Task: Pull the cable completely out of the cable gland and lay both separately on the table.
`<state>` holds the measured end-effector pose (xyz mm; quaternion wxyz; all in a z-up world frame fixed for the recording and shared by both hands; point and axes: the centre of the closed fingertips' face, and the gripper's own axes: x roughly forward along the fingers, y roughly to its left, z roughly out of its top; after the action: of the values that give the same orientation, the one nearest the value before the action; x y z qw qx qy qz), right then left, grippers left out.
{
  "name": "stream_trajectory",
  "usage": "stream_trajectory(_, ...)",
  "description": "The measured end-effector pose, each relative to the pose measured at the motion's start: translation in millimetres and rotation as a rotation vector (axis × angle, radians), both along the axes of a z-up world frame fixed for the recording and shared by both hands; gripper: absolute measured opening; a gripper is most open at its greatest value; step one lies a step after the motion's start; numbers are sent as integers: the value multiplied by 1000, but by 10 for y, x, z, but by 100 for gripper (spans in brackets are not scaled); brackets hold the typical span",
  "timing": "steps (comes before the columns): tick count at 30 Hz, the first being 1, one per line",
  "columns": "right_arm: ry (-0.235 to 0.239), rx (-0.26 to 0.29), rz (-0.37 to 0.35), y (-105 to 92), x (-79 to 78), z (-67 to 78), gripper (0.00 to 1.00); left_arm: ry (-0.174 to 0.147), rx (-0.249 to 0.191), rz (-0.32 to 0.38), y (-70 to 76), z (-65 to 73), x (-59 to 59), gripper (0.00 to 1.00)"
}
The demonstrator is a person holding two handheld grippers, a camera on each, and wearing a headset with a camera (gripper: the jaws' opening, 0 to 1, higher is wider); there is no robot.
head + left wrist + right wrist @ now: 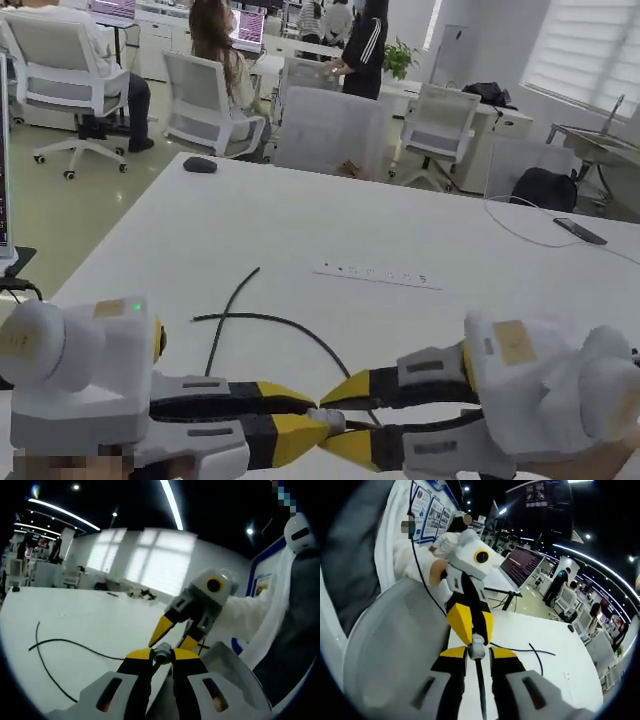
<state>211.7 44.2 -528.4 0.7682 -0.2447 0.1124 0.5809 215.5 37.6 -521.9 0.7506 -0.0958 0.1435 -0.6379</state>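
Gland (476, 647): one, small and grey, held at the near edge of the table (450, 330) and still threaded on the cable (270, 320). Your left gripper (162, 656) has its yellow-tipped jaws pressed onto the gland from both sides. Your right gripper (477, 655) meets it nose to nose. The cable runs back between the right gripper's jaws, which stand a little apart. The views are too crowded there to say whether they grip anything.

Cable: black, leading from the gland out onto the table, where two runs cross in an X.

Writing: the tan labels (515, 342) on your grippers and the wall posters (427, 510) are too small to read.

Surface: white and matt. On it are one white power strip (380, 275), one dark mouse (200, 165), and one phone (580, 230) on a white lead (510, 225).

Room: open office with blinds (590, 50), one potted plant (400, 58) and at least four white chairs (205, 105). At least three people (365, 45) are at the far end, one standing and two seated.
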Motion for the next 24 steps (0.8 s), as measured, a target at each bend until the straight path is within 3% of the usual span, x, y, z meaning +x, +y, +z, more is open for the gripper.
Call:
stream_trajectory(4,137,167,-27,-103,31,160,30,-24,-36,-8,20,87,1,14)
stream_trajectory(6,270,284,-30,-151,5,276,28,-55,-62,-9,43,165,3,14)
stream_trajectory(8,321,377,-28,-193,19,394,25,-87,-102,-30,74,273,-16,14)
stream_trajectory(9,377,430,-14,-192,-21,456,25,-98,-129,-29,105,333,-5,14)
stream_trajectory(11,466,458,-6,-183,-71,456,25,-111,-159,-35,152,400,1,14)
stream_trajectory(15,469,436,-1,-93,-80,354,28,-159,-203,-53,223,544,-24,14)
stream_trajectory(17,501,446,12,-16,-98,336,29,-169,-200,-55,220,556,-31,14)
stream_trajectory(19,491,474,32,60,-108,379,30,-180,-184,-60,197,538,-44,14)
stream_trajectory(21,456,489,39,107,-92,425,27,-177,-183,-65,182,521,-62,14)
stream_trajectory(24,458,486,56,131,-109,442,17,-185,-192,-56,167,517,-84,14)
